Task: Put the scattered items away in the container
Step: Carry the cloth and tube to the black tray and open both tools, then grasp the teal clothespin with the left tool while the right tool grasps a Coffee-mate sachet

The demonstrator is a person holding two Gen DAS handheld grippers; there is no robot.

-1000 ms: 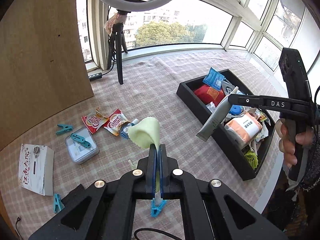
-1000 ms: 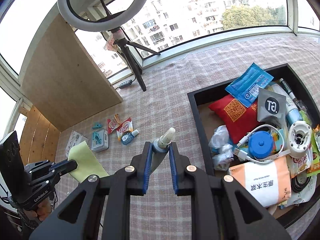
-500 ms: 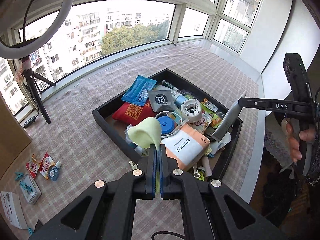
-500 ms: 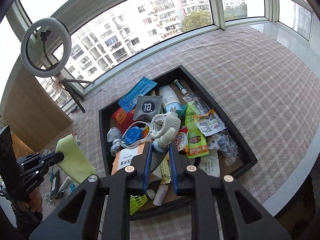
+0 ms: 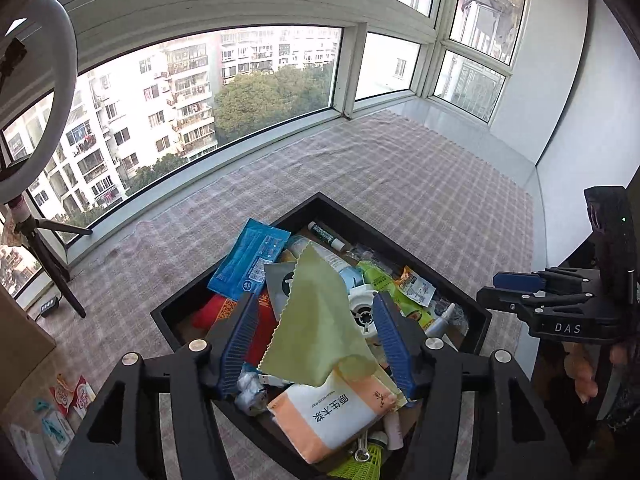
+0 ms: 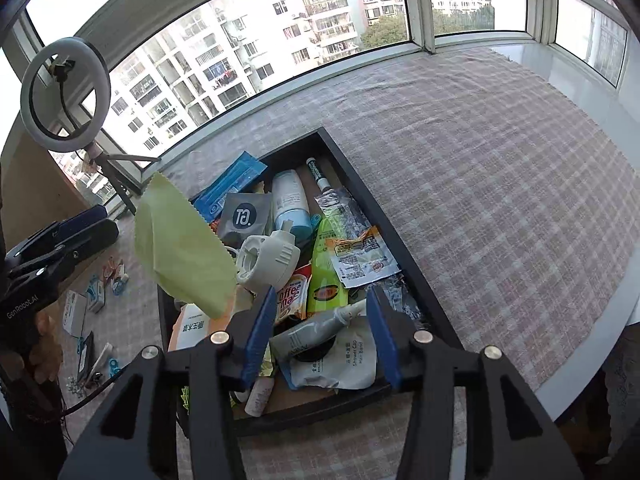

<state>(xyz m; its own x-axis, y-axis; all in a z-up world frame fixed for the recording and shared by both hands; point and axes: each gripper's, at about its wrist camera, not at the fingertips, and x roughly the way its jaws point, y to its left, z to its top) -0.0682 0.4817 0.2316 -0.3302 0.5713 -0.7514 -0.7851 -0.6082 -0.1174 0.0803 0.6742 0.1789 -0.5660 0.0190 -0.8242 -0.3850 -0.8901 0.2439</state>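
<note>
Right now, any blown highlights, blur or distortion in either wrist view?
Left wrist: sky clipped white, window frame bowed, green cloth slightly soft. Right wrist: building facades glare, ring light sharp, tray edges curve, corners vignetted black.

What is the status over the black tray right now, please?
Both tongs opening. Green cloth and grey tube released over the tray. Nothing in the way.

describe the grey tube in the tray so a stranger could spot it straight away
Start at the black tray on the checked cloth and go to its near end. The grey tube lies slanted there, between the open blue fingers of the right hand-held gripper, across a white shower cap packet. It alone is plain grey with a white pointed nozzle.
</note>
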